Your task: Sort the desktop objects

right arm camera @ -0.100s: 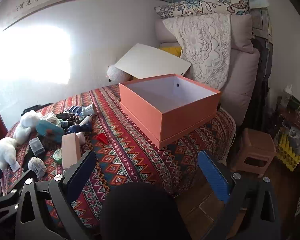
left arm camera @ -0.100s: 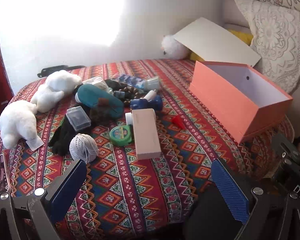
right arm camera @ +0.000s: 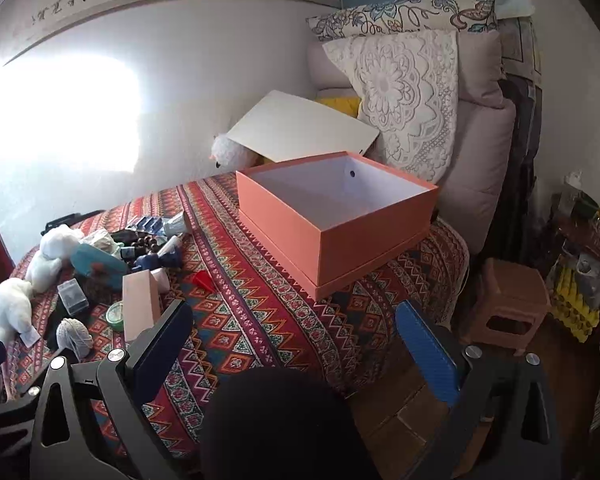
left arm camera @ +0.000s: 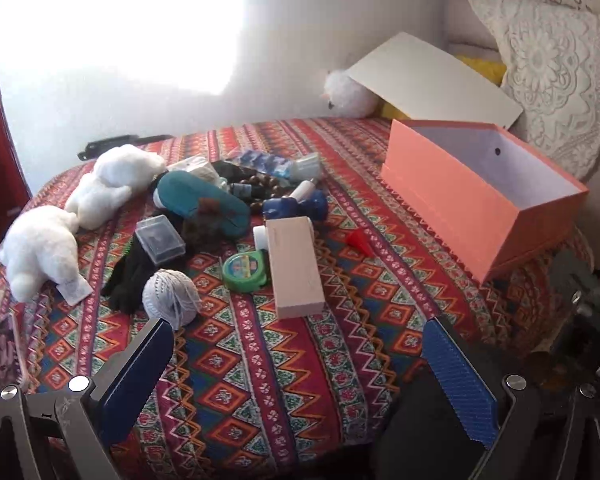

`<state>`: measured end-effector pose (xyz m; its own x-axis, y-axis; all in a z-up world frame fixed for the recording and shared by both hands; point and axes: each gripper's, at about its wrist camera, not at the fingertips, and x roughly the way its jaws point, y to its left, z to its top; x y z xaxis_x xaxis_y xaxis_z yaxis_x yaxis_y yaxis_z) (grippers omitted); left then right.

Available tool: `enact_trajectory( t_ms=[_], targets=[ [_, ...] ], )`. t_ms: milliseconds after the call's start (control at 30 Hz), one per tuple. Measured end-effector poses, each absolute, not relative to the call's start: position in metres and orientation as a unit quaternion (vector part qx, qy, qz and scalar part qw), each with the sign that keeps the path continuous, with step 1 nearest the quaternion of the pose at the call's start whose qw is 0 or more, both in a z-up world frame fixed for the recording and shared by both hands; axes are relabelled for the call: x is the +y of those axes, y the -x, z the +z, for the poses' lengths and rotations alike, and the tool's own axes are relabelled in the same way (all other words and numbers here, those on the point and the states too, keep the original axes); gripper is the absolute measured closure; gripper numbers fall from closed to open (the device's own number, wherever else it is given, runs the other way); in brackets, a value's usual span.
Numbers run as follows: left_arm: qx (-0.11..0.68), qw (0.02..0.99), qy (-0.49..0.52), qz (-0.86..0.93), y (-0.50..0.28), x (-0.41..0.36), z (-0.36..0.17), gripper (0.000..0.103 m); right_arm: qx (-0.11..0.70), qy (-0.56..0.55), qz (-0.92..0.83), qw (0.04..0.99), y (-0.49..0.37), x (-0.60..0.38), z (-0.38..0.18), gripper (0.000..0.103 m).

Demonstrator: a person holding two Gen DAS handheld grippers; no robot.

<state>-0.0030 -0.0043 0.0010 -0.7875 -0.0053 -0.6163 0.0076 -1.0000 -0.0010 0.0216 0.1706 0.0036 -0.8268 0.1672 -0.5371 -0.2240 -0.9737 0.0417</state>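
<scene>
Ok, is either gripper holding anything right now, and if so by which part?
Nothing is held. The left gripper and right gripper are both open with bare pads, short of the clutter; the wooden block and yarn ball lie untouched.

Jumbled small items (left arm camera: 236, 216) lie left of an open, empty orange box (left arm camera: 460, 200).

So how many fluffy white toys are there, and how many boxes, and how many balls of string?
Fluffy white toys: 3, namely one at the bed's left edge, one just behind it, one by the wall under the lid.
Boxes: 3, namely the orange box, the small clear box, the long wooden box.
Balls of string: 1.
Total: 7
</scene>
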Motion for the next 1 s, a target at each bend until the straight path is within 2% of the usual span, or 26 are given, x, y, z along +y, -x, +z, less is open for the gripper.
enact_trajectory(
  t_ms=[100,500,1000],
  targets=[
    [-0.029,-0.008,-0.312,-0.950,-0.004,-0.001,-0.001,0.001,0.052,0.269,0.956,0.105,-0.022,0.173,0.004,0.000],
    [-0.053,-0.075,-0.329,-0.940,-0.010,0.034,-0.015,0.000,0.037,0.255,0.955,0.147,-0.042,0.181,0.013,0.000],
    [-0.047,-0.078,-0.359,-0.929,0.002,0.032,-0.032,0.000,0.013,0.269,0.950,0.160,-0.030,0.175,0.004,0.000]
  ],
)
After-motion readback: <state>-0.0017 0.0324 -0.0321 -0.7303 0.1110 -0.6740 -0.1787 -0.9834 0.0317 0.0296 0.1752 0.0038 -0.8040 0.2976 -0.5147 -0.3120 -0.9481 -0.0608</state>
